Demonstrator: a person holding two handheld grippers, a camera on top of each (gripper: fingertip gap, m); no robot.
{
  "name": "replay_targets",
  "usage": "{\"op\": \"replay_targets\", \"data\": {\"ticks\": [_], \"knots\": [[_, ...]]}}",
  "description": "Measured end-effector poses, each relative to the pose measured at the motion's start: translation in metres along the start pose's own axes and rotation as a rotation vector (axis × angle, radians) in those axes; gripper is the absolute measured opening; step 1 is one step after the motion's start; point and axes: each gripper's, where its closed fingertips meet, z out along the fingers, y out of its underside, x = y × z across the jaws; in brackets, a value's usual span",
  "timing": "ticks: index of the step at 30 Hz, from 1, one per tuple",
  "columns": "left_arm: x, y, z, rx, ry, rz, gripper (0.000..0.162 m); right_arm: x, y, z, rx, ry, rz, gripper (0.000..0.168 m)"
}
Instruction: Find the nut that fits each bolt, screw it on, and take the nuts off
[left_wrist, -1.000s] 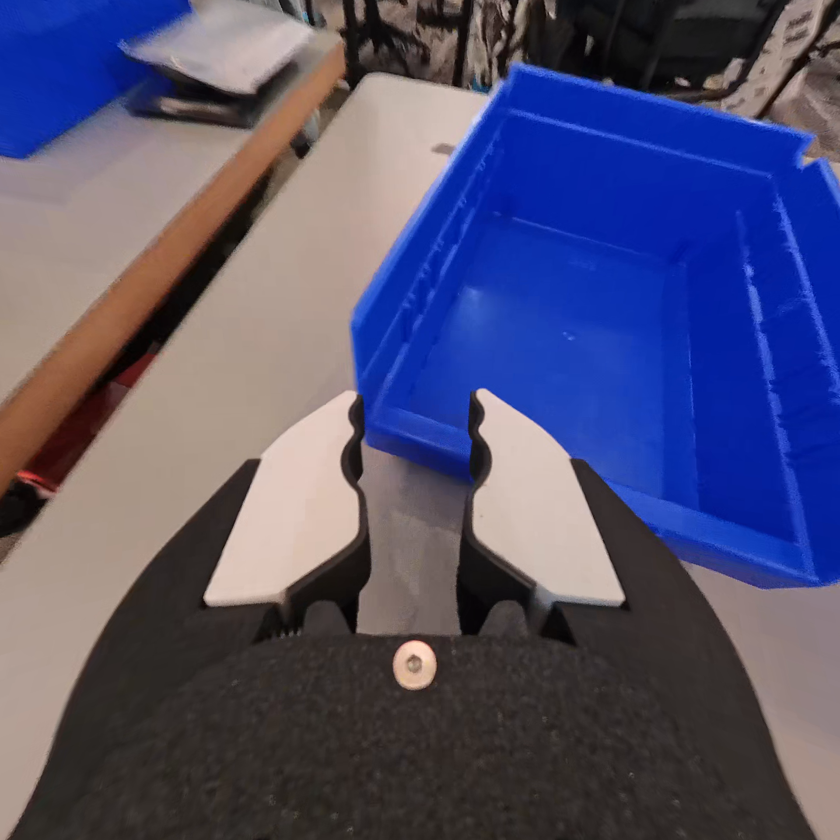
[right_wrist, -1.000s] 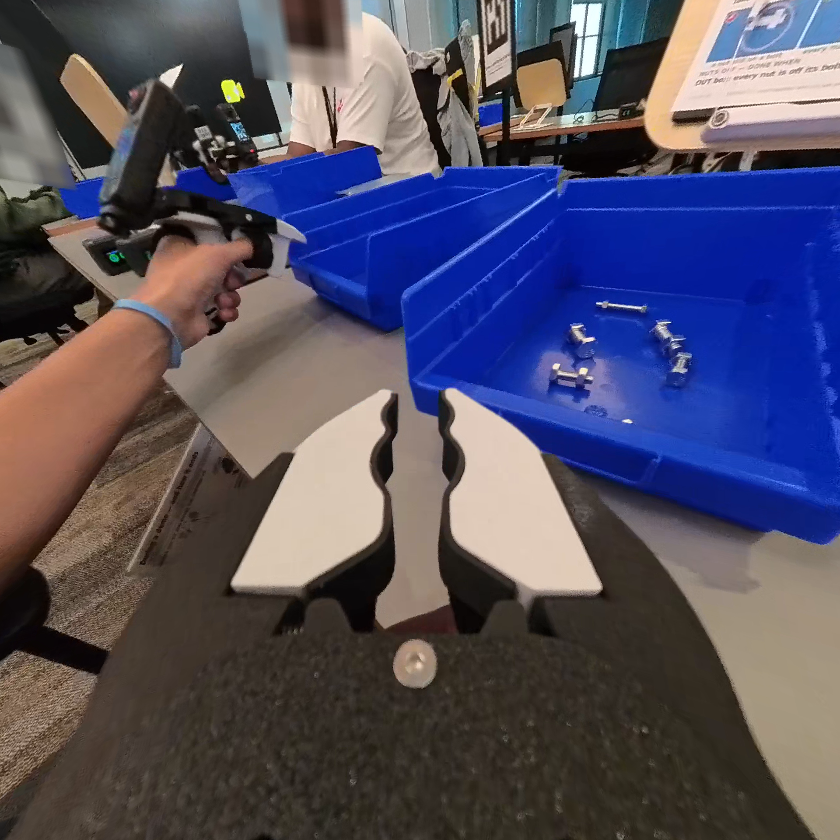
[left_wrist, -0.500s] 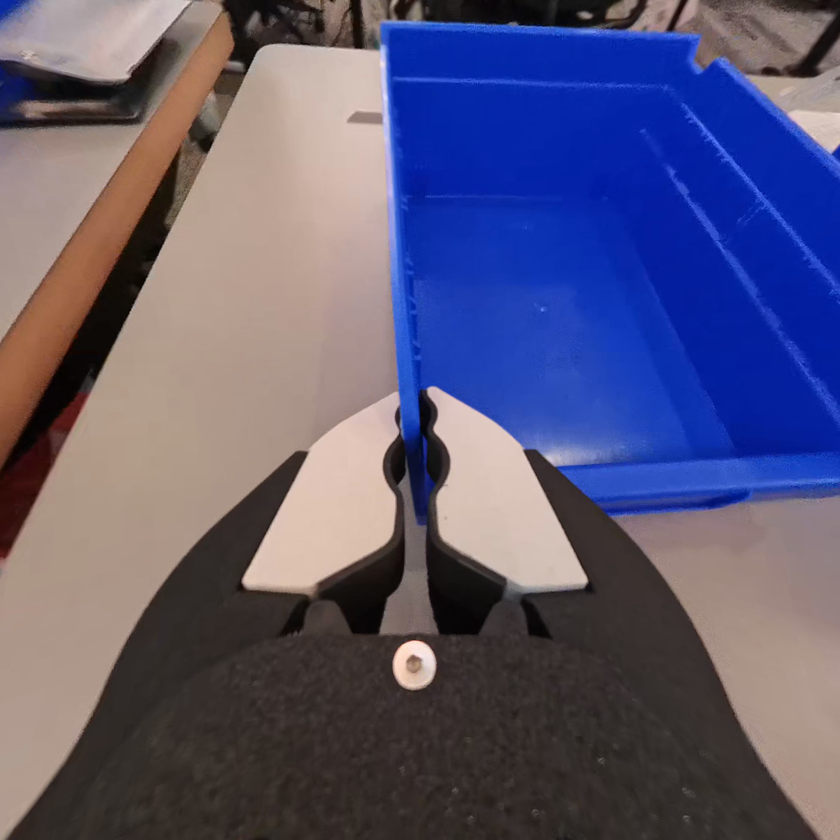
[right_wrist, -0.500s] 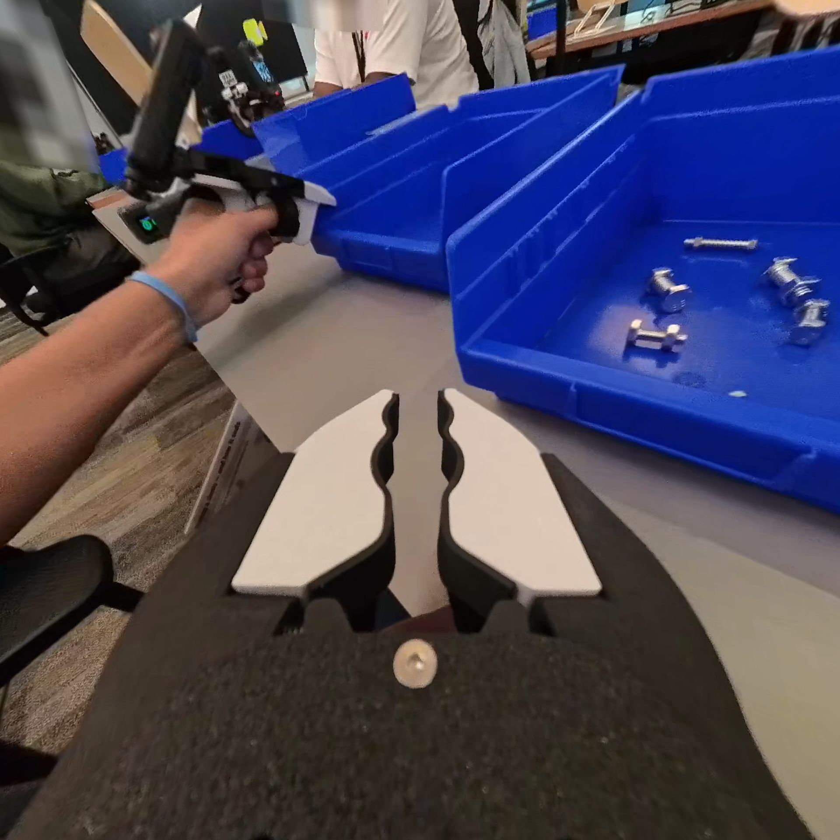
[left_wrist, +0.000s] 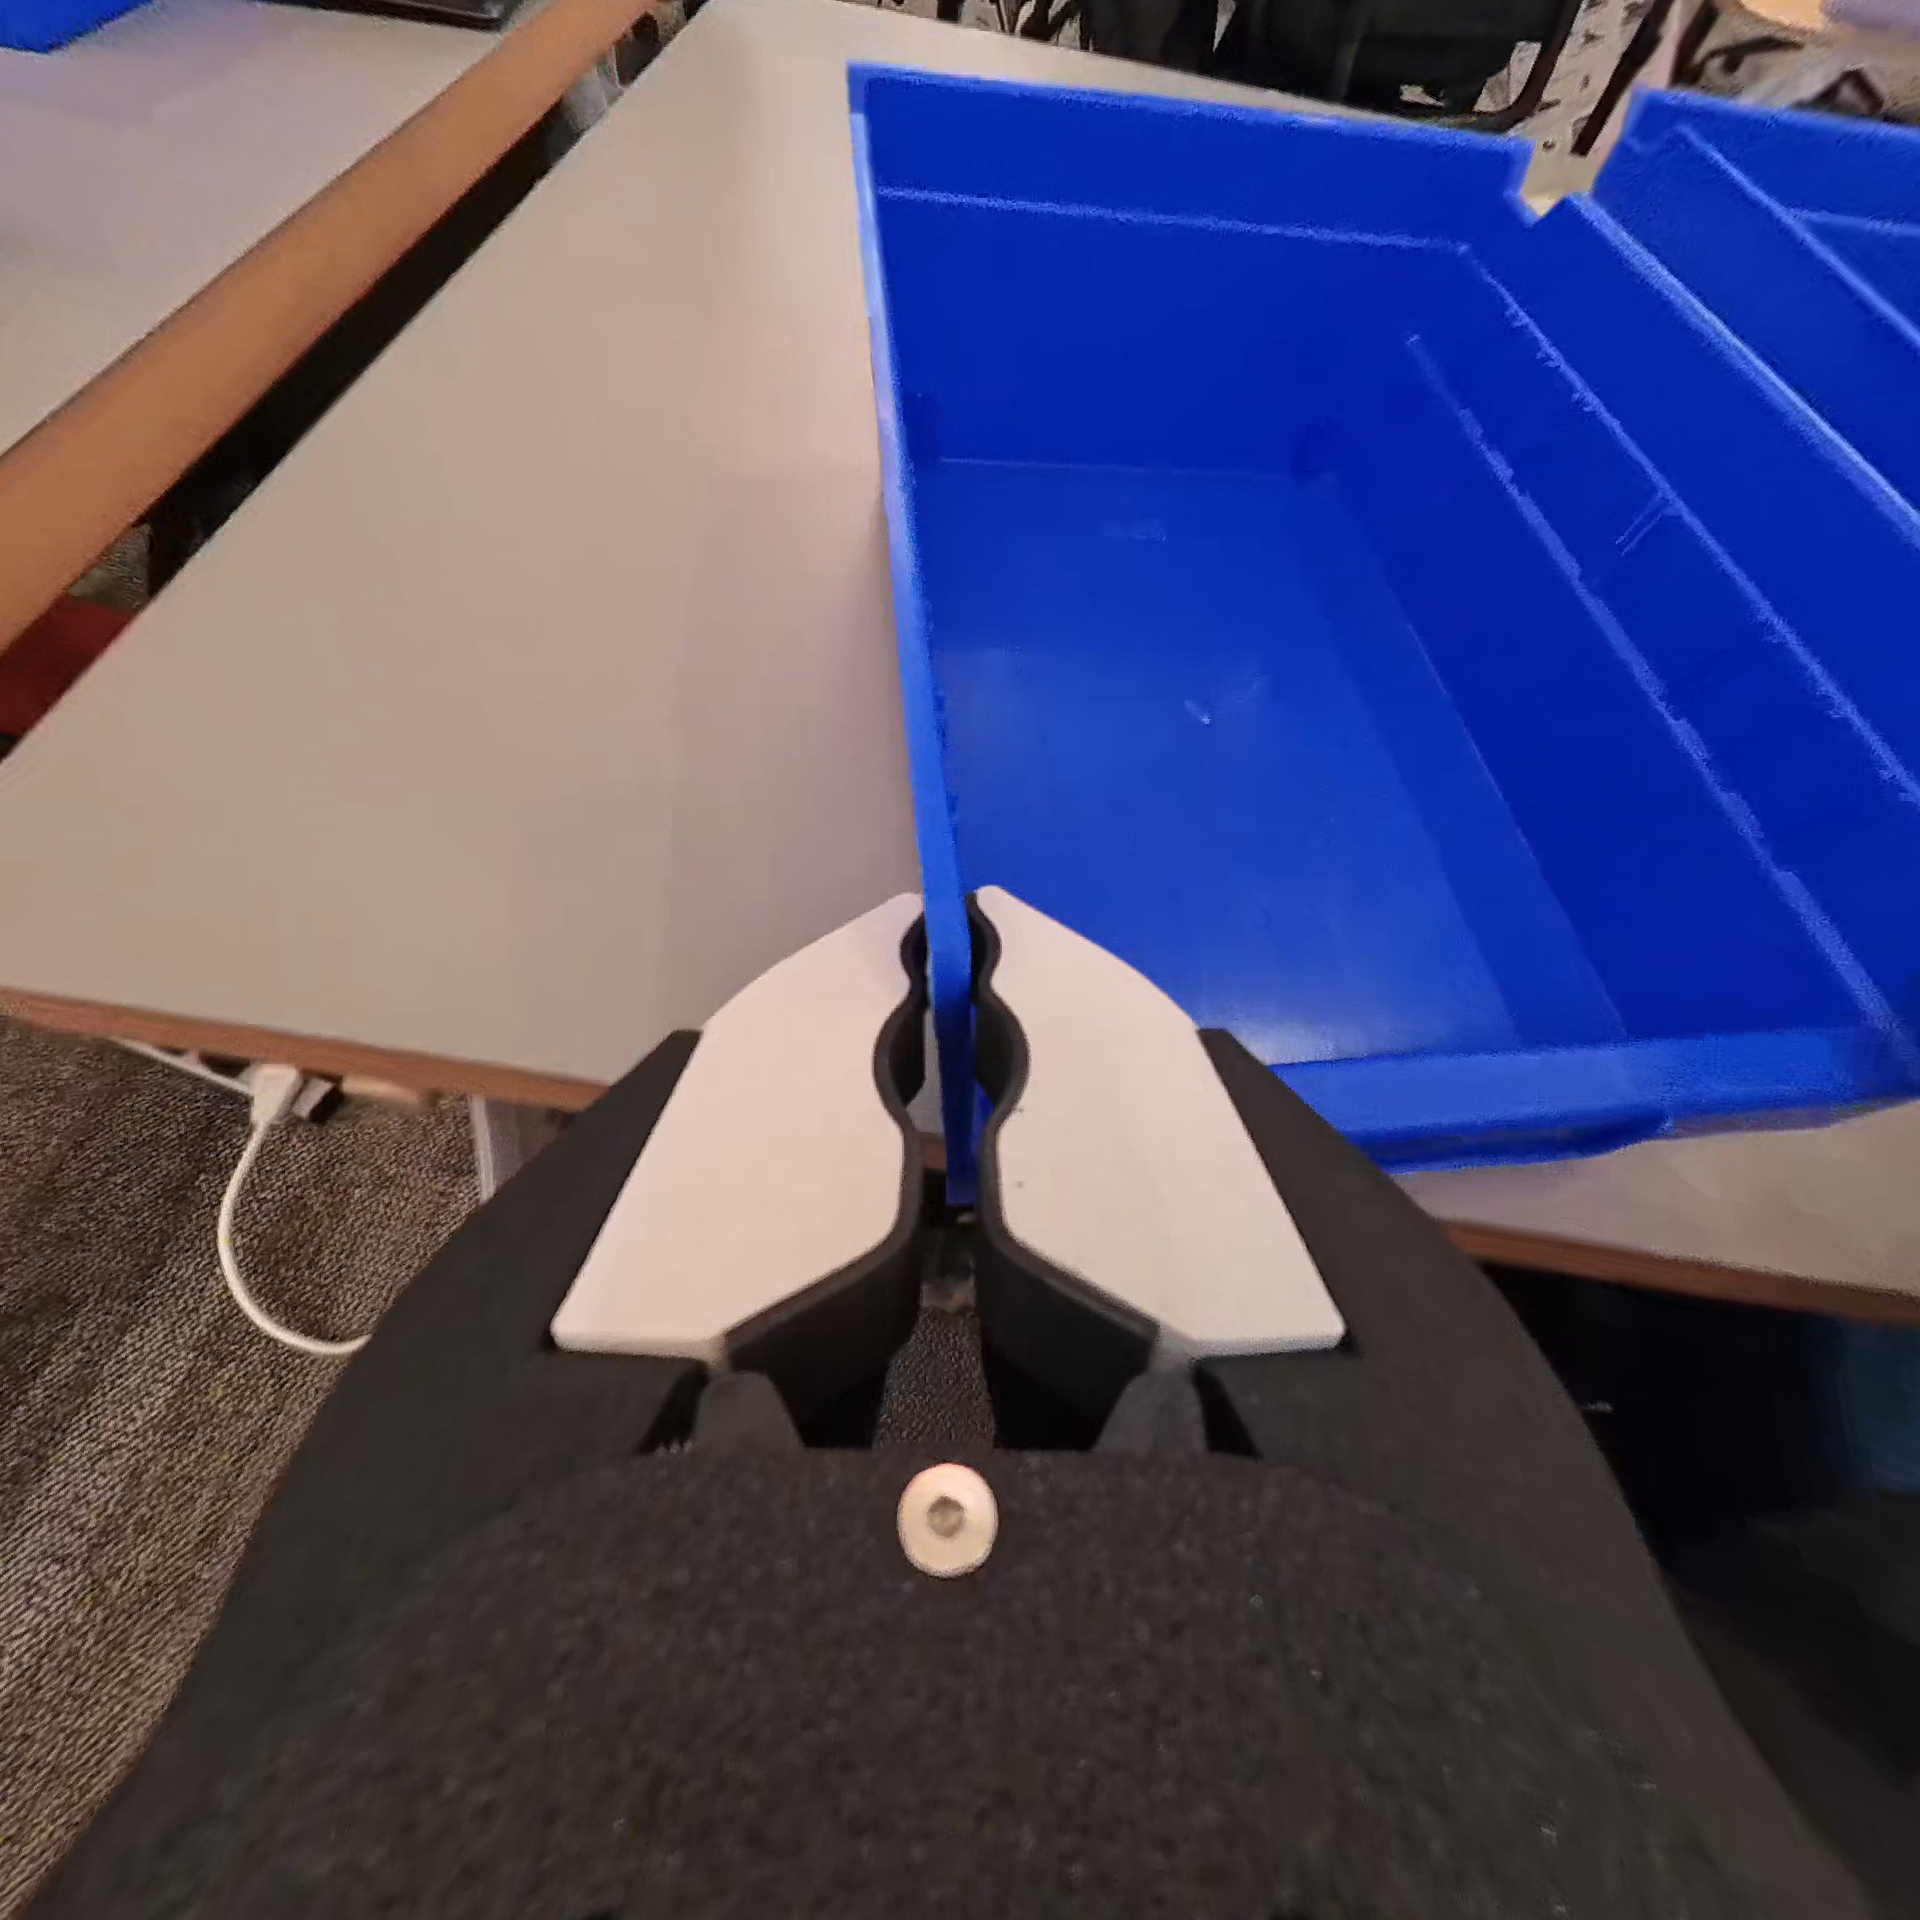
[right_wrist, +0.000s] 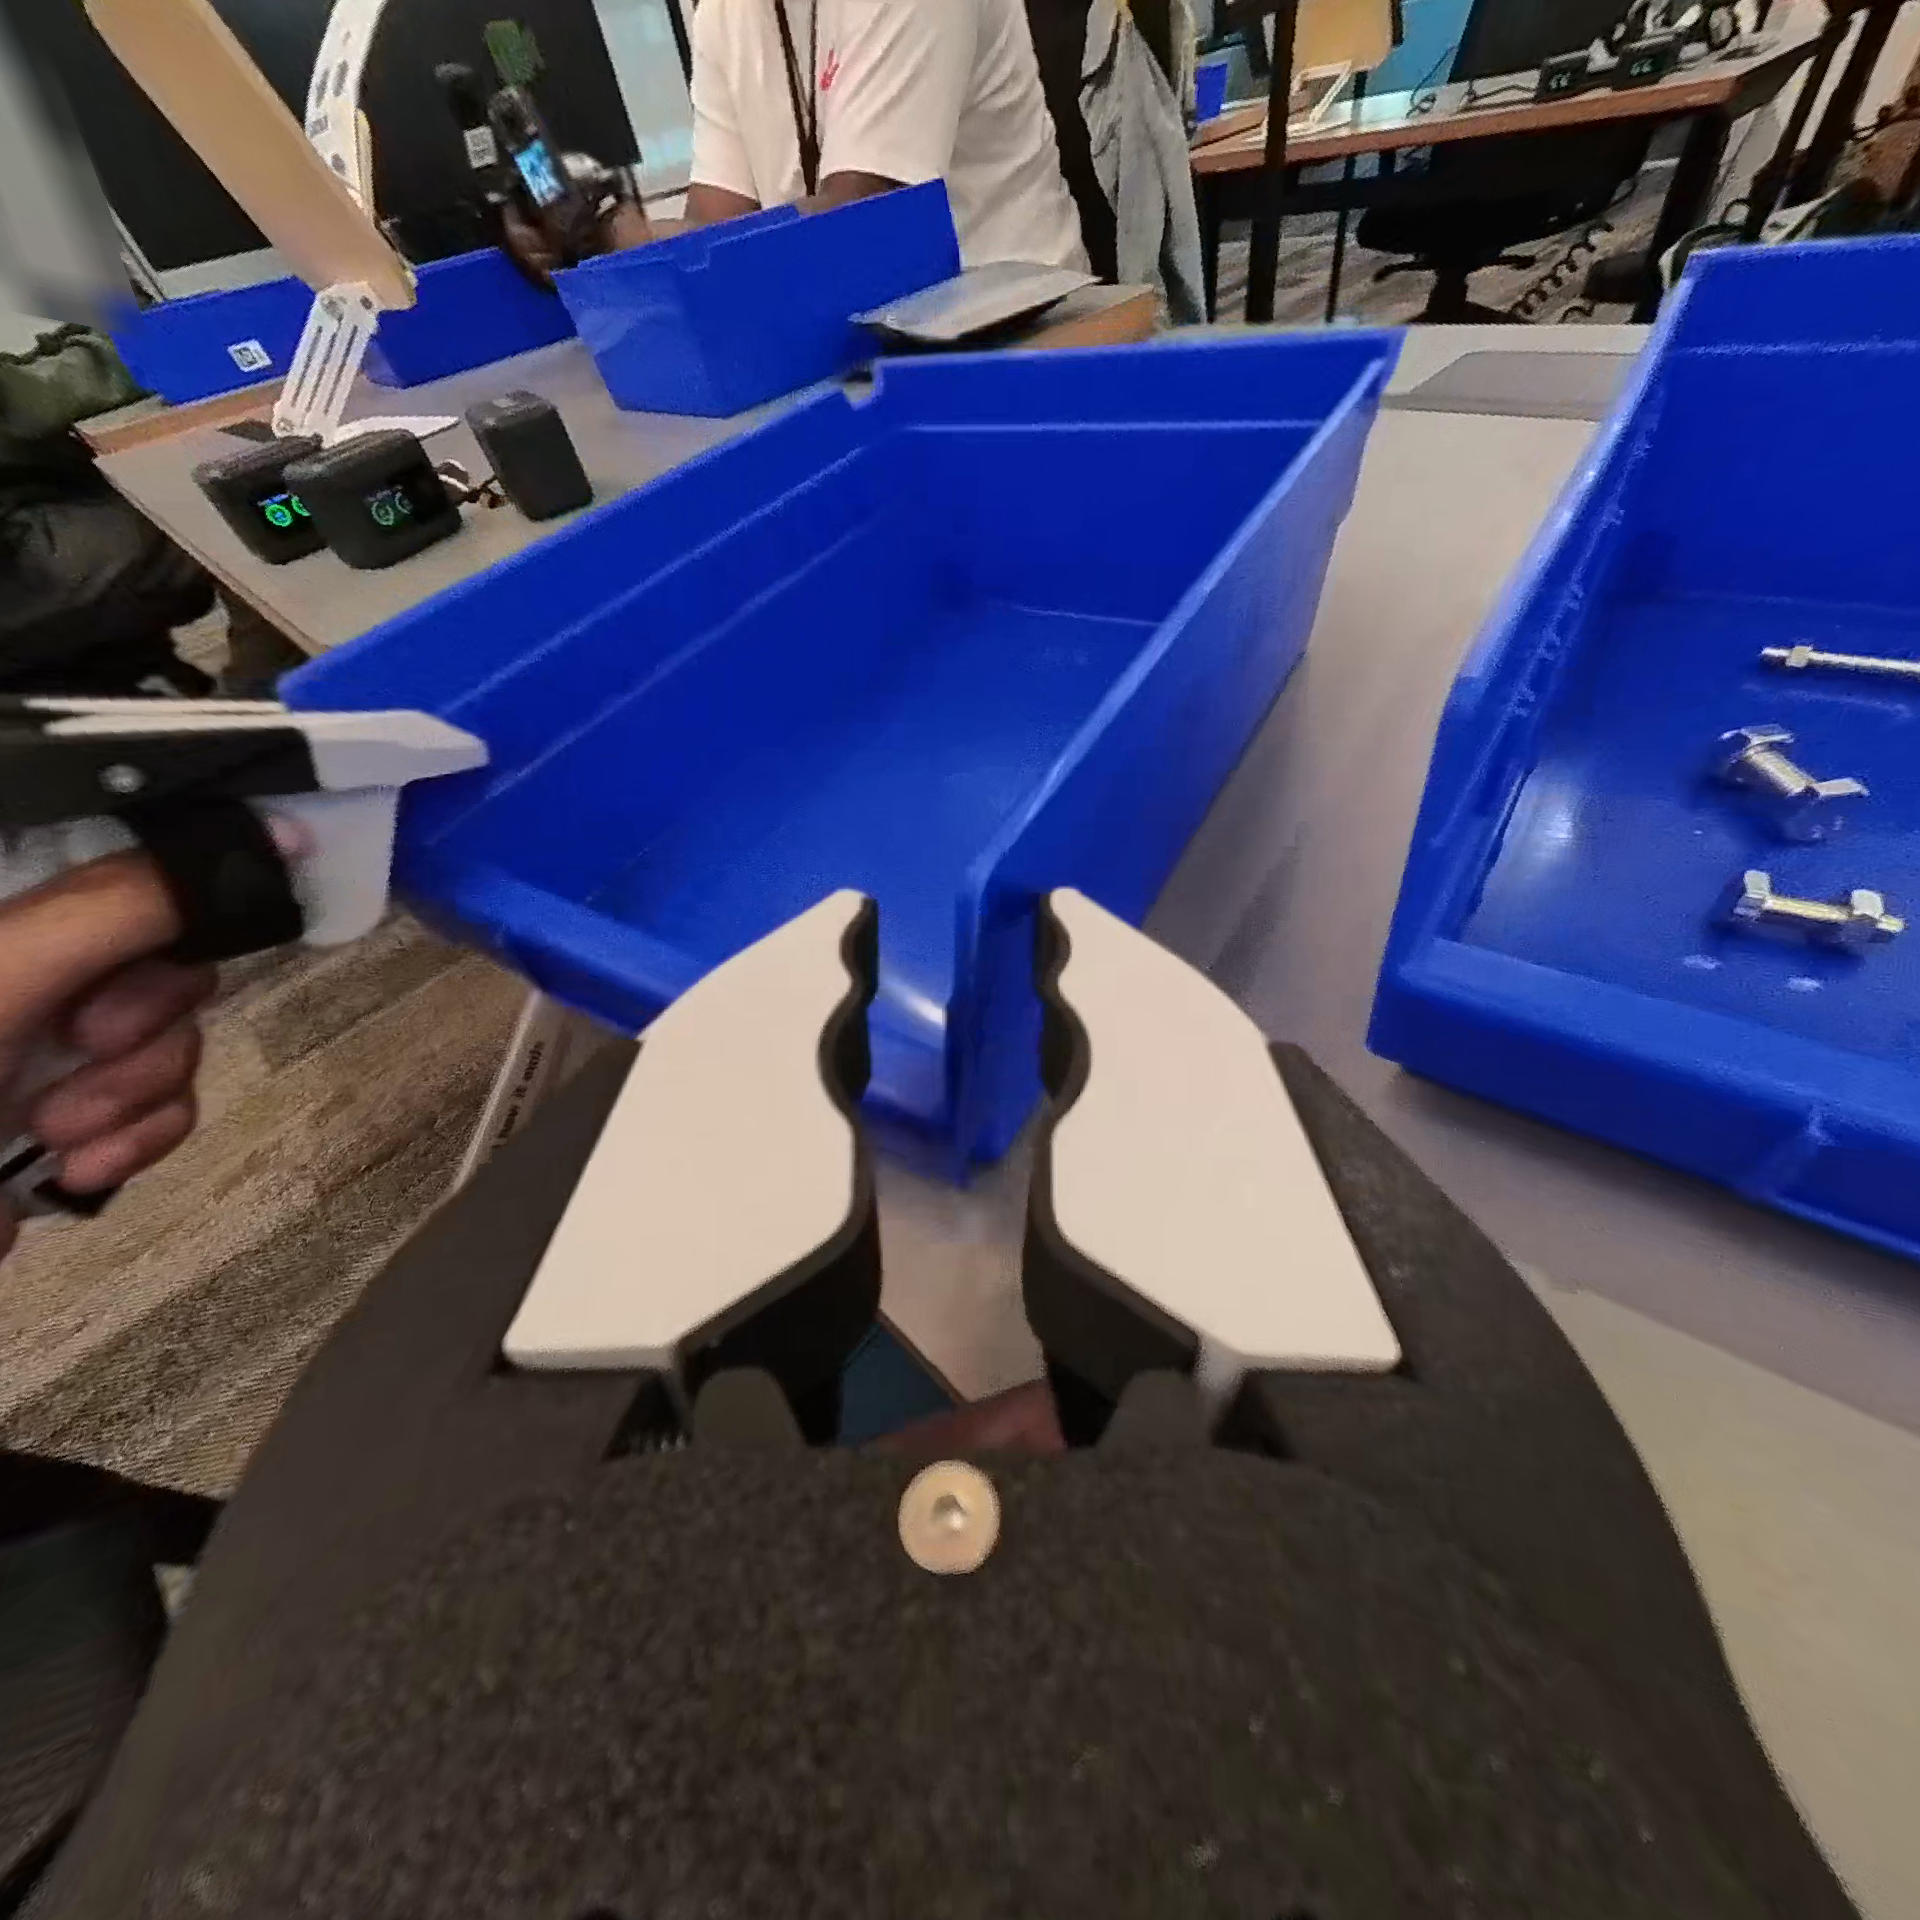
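The left gripper (left_wrist: 948, 914) is clamped on the near left wall of the empty blue bin (left_wrist: 1226, 717), its white pads pinching the thin plastic edge at the centre of the left wrist view. In the right wrist view the right gripper (right_wrist: 956, 914) has its jaws apart and holds nothing, straddling the bin's near right corner with the wall standing between the fingers but not pinched. This looks like setup only, a bin being positioned at the table (left_wrist: 499, 582) edge; no nut or bolt is in either claw, so the matching, screwing on and unscrewing all appear to lie ahead. The hardware sits at the right edge of the right wrist view, inside a second blue bin (right_wrist: 1455, 1018) just beside the empty one. A slim long bolt (right_wrist: 1839, 660) lies flat in the upper part, its long axis running left to right across the frame, head end hard to make out. Below it a stubby bolt (right_wrist: 1782, 779) lies angled, running from upper left to lower right. Lowest, a short bolt (right_wrist: 1813, 914) lies nearly level, axis left to right. Whether nuts are already on these I cannot tell for certain.
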Motion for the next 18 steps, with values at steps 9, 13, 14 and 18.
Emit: {"op": "replay_targets", "data": {"ticks": [9, 13, 14, 18], "knots": [[0.042, 0.010, -0.069, 0.158, -0.146, 0.178, 0.007, 0.026, -0.012, -0.014, 0.004, 0.111, -0.011, 0.004], [0.078, -0.057, -0.111, 0.403, -0.150, 0.238, 0.007, 0.031, -0.086, -0.060, 0.238, 0.173, -0.082, 0.004], [0.090, -0.078, -0.119, 0.450, -0.127, 0.240, 0.006, 0.034, -0.110, -0.076, 0.298, 0.191, -0.100, 0.004], [0.160, -0.155, -0.121, 0.576, 0.036, 0.243, 0.006, 0.074, -0.191, -0.143, 0.433, 0.320, -0.179, 0.005]]}}
